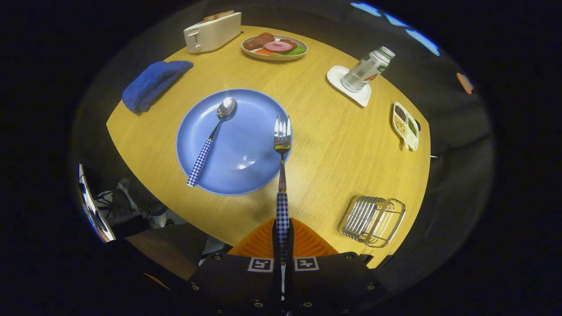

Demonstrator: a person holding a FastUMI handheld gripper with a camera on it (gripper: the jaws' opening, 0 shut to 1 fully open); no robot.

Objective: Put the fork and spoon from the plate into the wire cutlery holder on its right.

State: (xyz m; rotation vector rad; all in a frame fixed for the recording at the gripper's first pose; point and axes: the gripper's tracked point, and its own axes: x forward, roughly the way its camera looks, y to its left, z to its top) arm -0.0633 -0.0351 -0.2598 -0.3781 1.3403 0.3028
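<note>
My gripper (282, 226) is shut on the blue-checked handle of the fork (282, 145), which sticks straight out ahead of the fingers, tines over the right rim of the blue plate (246, 149). I am high above the round wooden table. The spoon (211, 139), with the same checked handle, lies slanted on the plate's left half, its bowl pointing away. The wire cutlery holder (373, 220) stands on the table to the right of the fingers, well right of the plate.
Beyond the plate are a folded blue cloth (153, 83), a white toaster (212, 31) and a dish of food (275, 46). A tipped can rests on a white coaster (362, 72). A small divided dish (405, 125) sits at the table's right edge.
</note>
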